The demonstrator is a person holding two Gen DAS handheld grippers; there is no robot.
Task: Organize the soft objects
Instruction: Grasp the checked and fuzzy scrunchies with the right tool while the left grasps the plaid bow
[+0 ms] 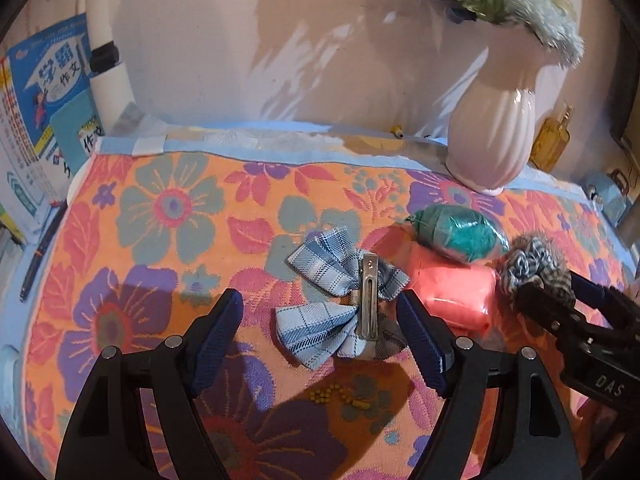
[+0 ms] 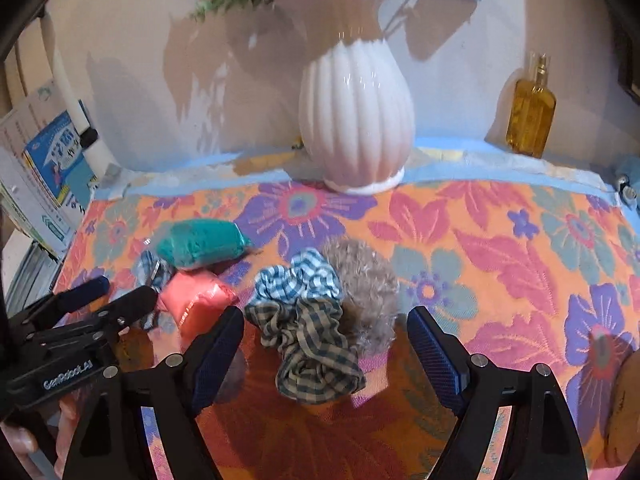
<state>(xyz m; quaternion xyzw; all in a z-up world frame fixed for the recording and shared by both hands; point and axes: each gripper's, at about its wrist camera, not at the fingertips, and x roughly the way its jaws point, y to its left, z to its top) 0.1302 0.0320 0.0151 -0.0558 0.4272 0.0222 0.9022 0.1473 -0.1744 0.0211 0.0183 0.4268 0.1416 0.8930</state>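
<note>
— Left gripper [image 1: 320, 324]?
— Hung released, jaws spread wide, low over the flowered cloth [image 1: 160, 208] on the bench. Held nothing. Framed the blue plaid hair bow [image 1: 336, 304] between the two fingers, apart from both; lay flat with its metal clip [image 1: 369, 296] turned up.

— And beside the bow?
— Lay just to its right a pink soft packet [image 1: 456, 296], and behind that a teal soft packet [image 1: 460, 232], touching it.

— Right gripper [image 2: 326, 344]?
— Also released, jaws wide, empty. Hovered around a heap of scrunchies: a blue checked scrunchie [image 2: 304, 276] on a dark checked scrunchie [image 2: 316, 352], against a grey fuzzy scrunchie [image 2: 368, 284]. Touched neither finger, as far as visible.

— Further back?
— Stood upright a white ribbed vase [image 2: 356, 128] with flowers at the far edge of the cloth, an amber glass bottle [image 2: 530, 116] well to its right, books [image 1: 44, 120] leaning at the left.
</note>
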